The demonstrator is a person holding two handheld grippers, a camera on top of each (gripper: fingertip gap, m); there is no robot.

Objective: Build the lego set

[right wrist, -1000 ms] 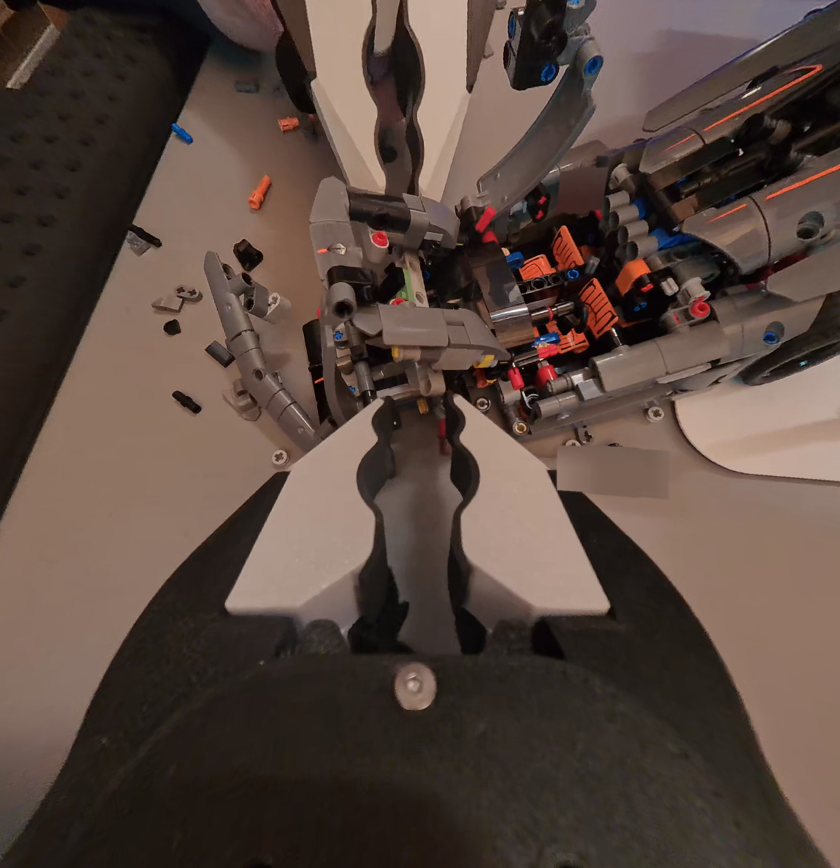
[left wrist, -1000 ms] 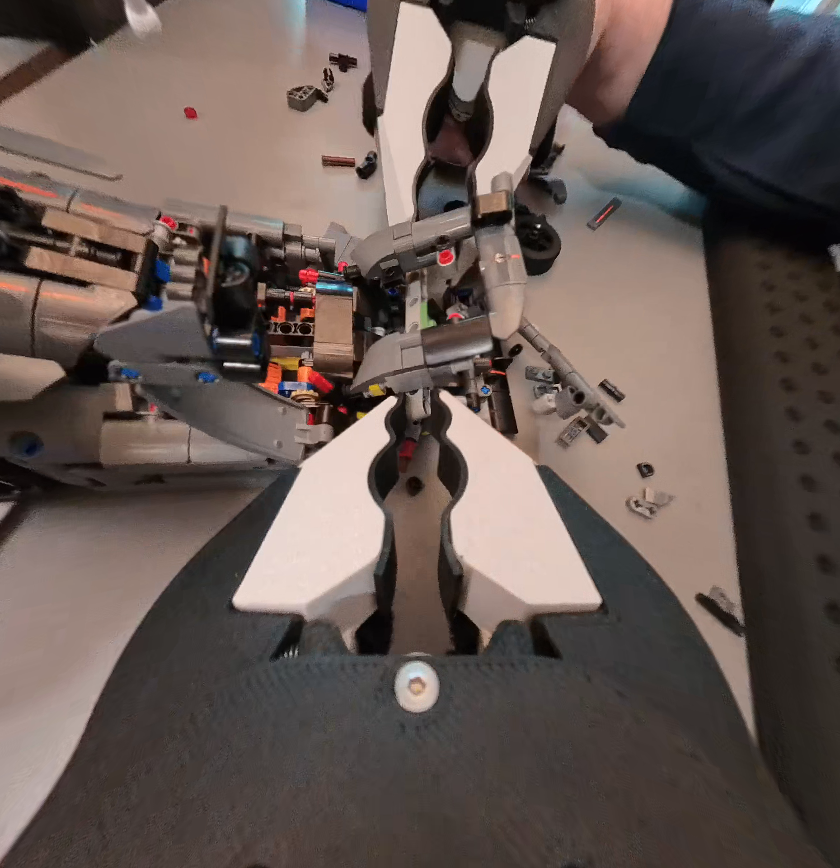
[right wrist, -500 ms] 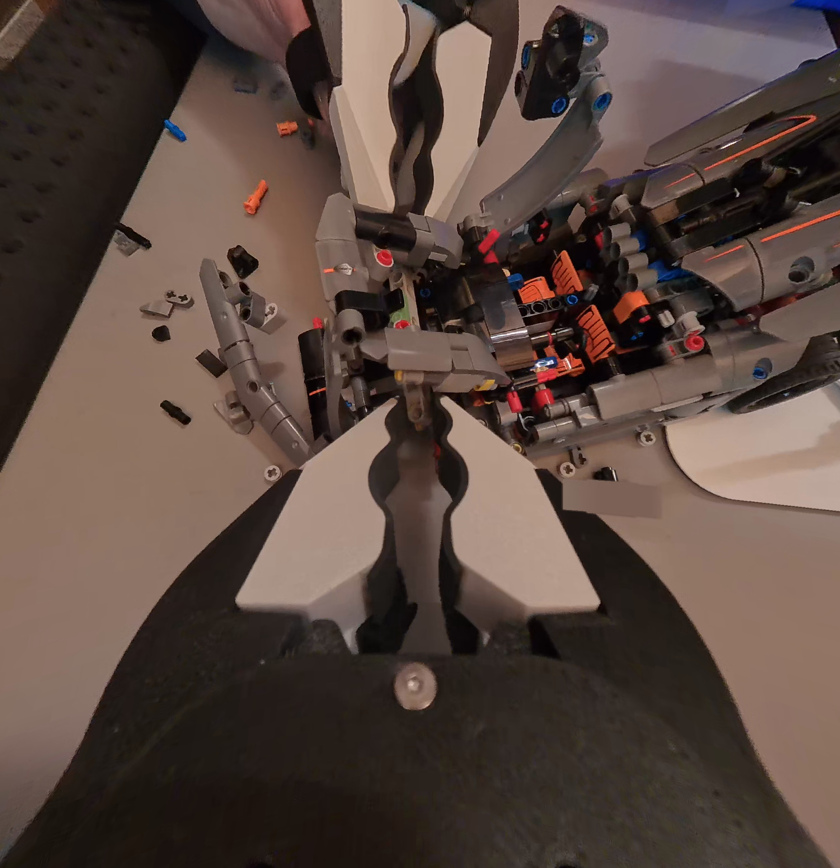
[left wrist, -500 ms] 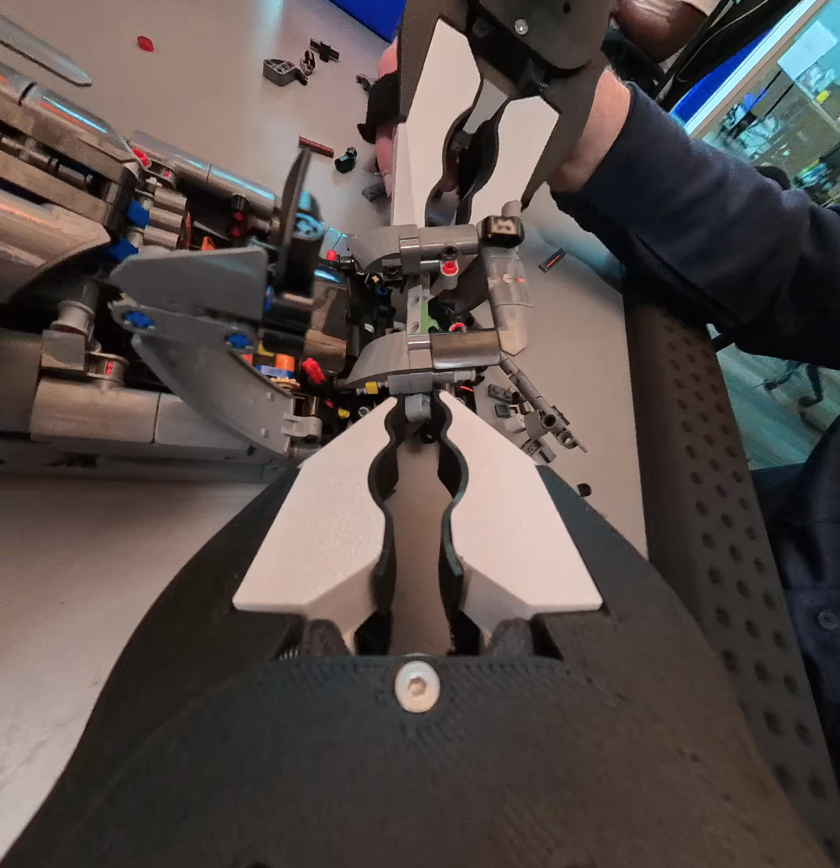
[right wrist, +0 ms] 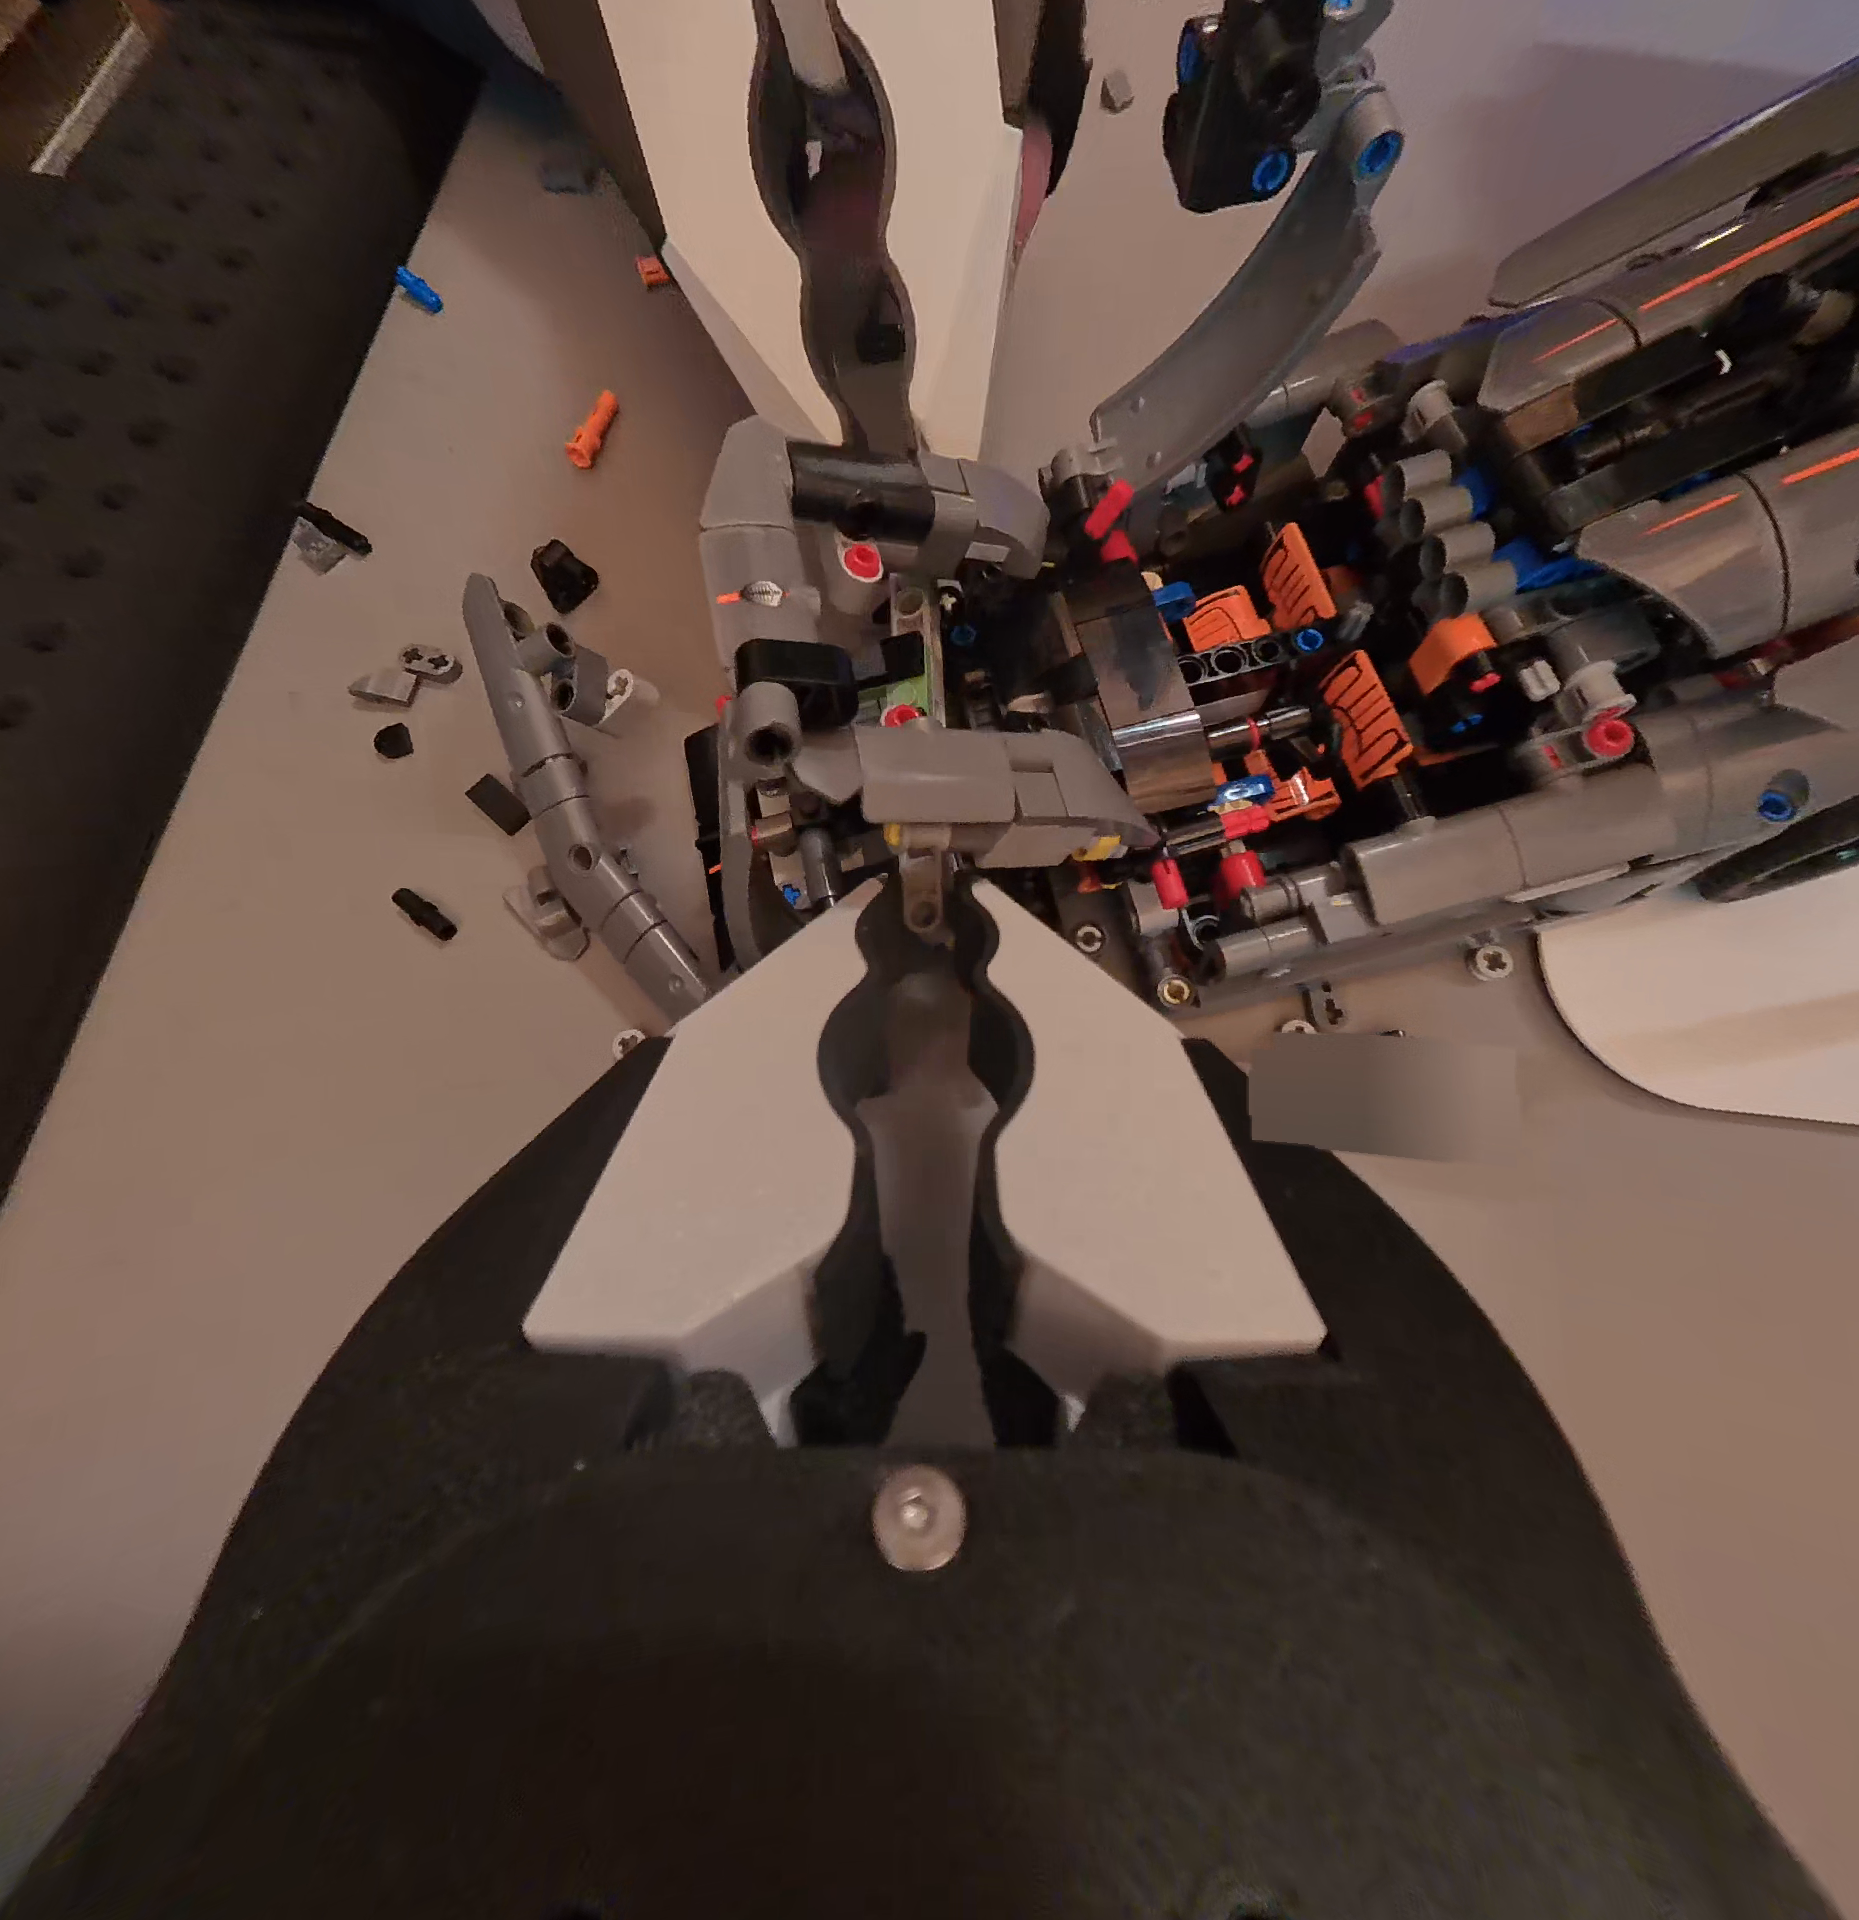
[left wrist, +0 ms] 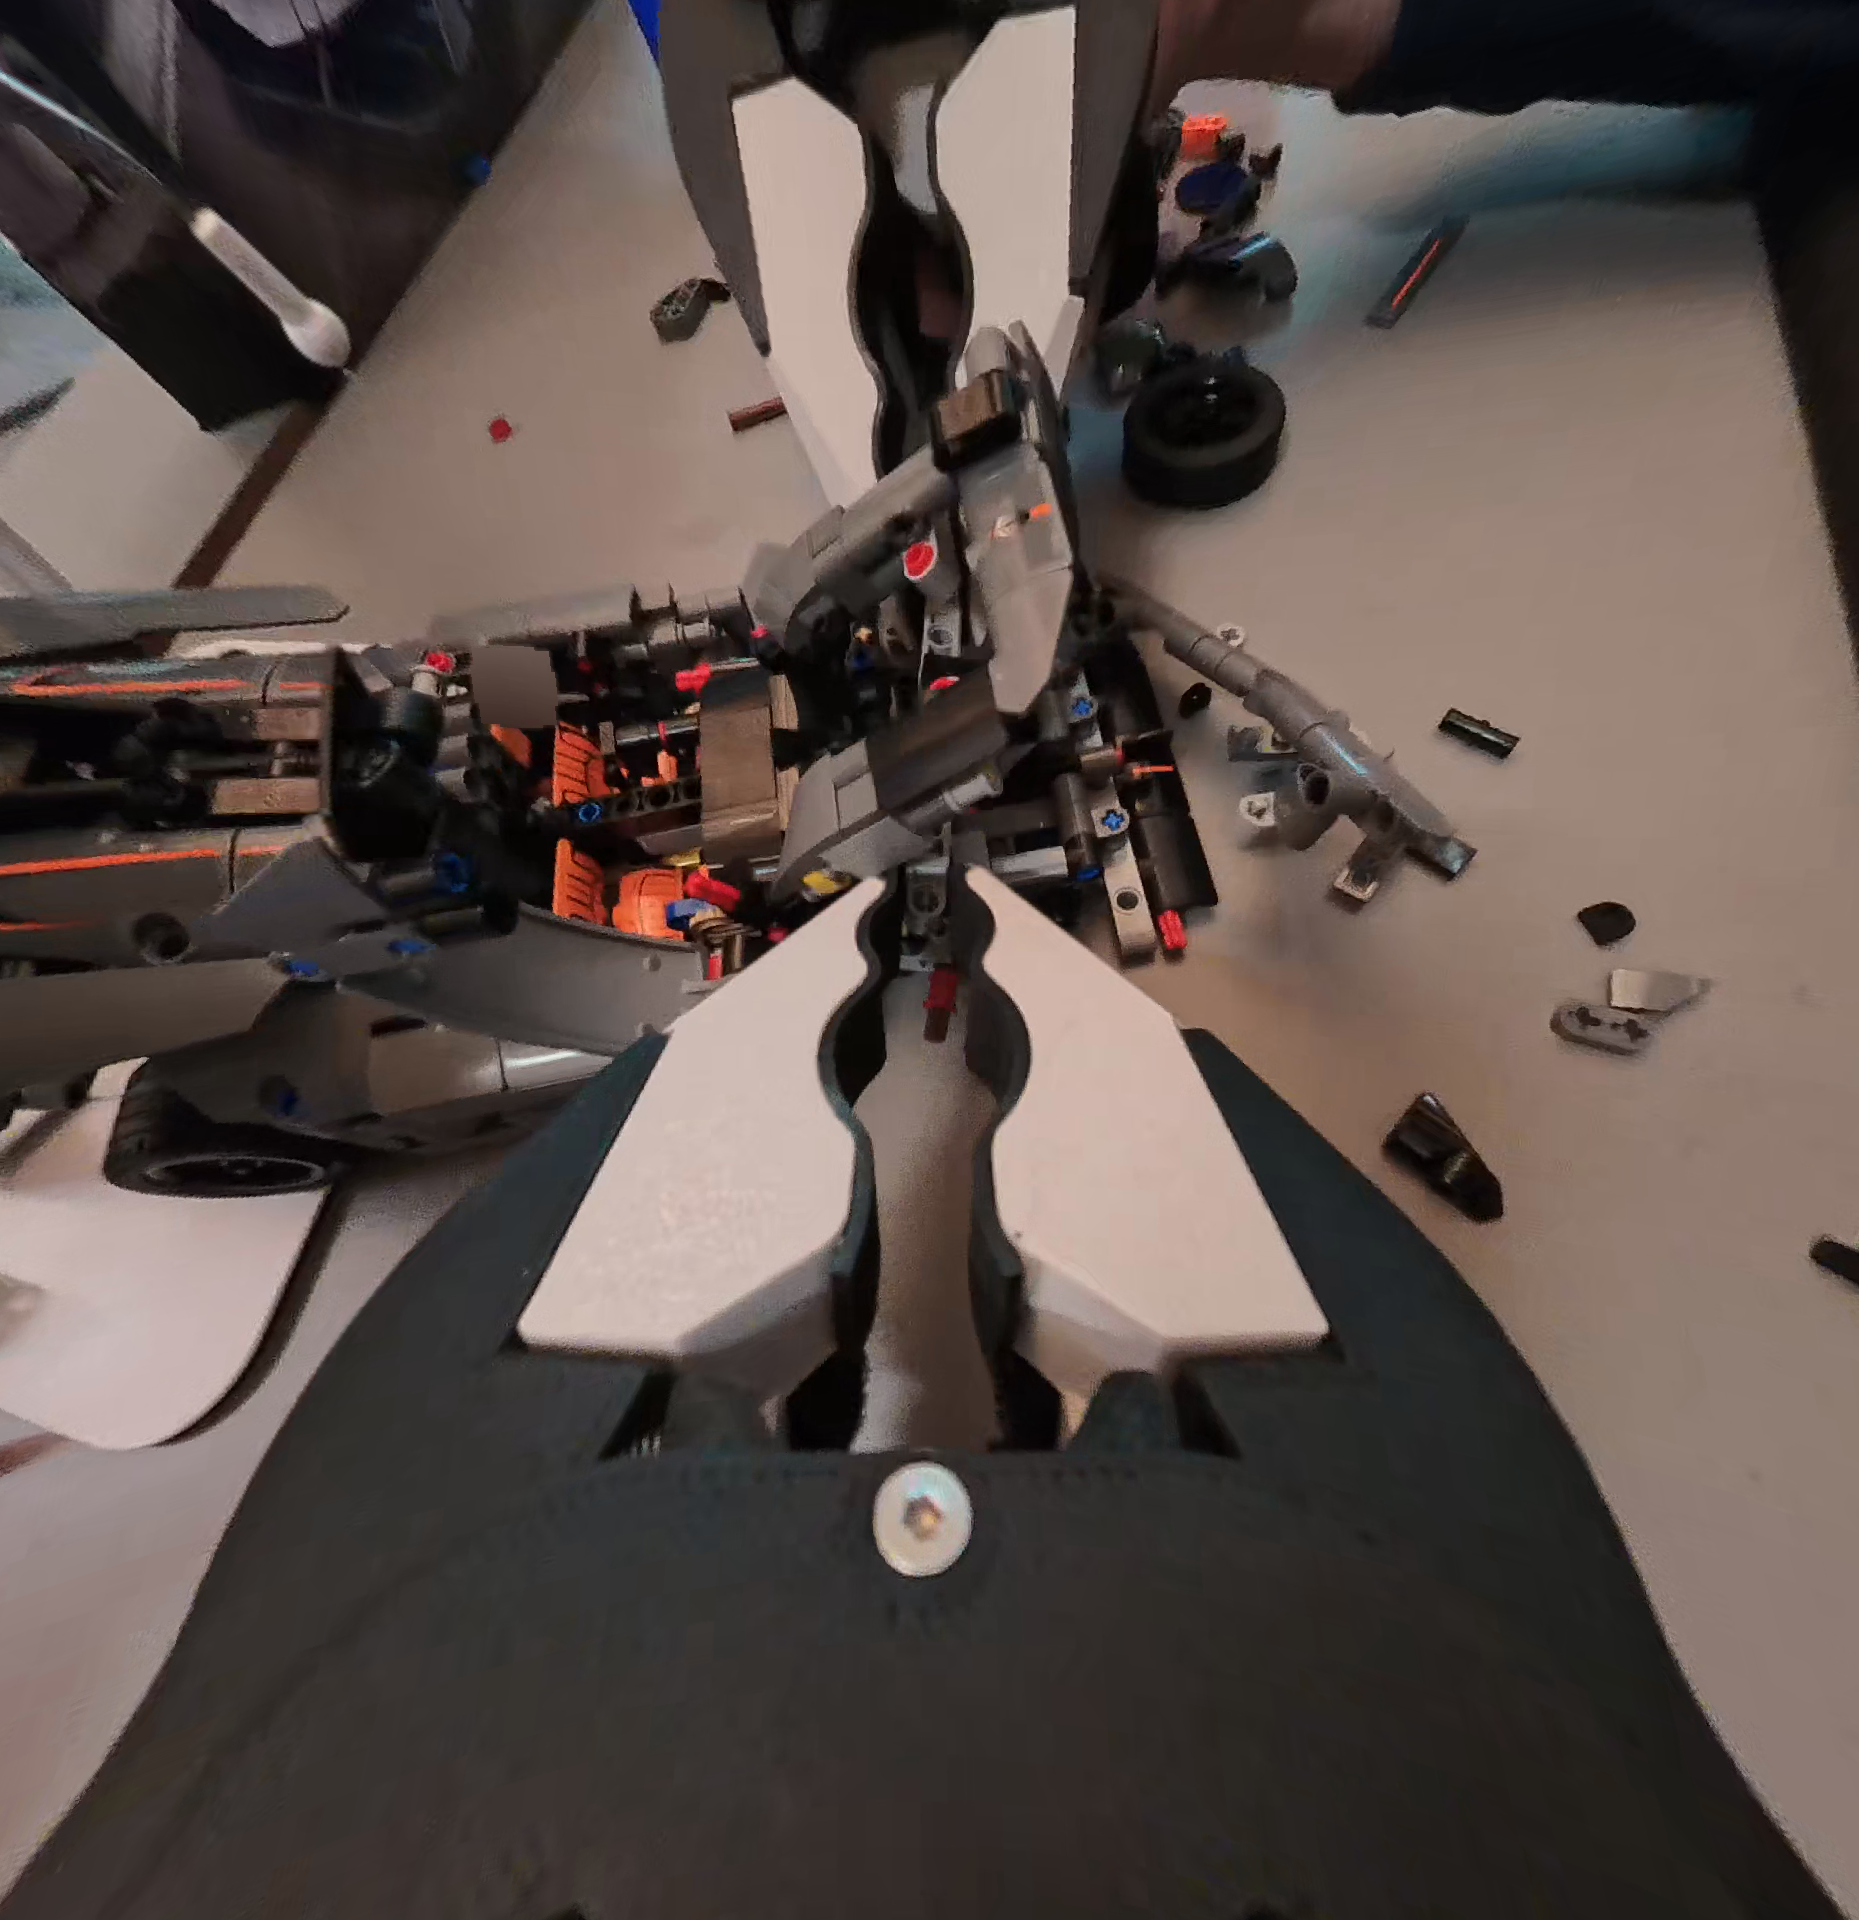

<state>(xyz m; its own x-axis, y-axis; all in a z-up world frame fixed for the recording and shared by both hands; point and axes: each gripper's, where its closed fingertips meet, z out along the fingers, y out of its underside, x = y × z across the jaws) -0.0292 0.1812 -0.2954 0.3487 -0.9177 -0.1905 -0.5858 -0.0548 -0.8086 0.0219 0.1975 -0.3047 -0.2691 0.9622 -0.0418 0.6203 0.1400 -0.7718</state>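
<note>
**Obs:** Left wrist view, notes for you. The grey sub-assembly (left wrist: 946, 665) sits at the open end of the car (left wrist: 281, 748), right up against the orange and black internals. It's pinched between your two tools, one at each end.

**Op:** Both tongs biting?

**Obs:** Yes. Your left gripper (left wrist: 925, 925) is clenched on the thin beam hanging under the module. Your right gripper (right wrist: 925, 914) is clenched on a thin tan-grey link at the opposite end. Neither pair of jaws shows any slack.

**Op:** What's changed in the last half second?

**Obs:** Half a second ago your left camera looked across the table (left wrist: 1527, 987) with the module level. Now it looks down, and the module has rolled so that it sits skewed in that view. The right wrist view barely differs, so your left hand did the turning.

**Op:** Meaning?

**Obs:** My read is that you're angling it to mate with the chassis and it isn't seated yet. I can't tell whether any pins are lined up, because they're hidden.

**Op:** Surroundings?

**Obs:** There's a loose wheel (left wrist: 1203, 434) near the right tool and a jointed grey strip (left wrist: 1309, 727) just beside the module. Small parts are scattered beyond that.
</note>
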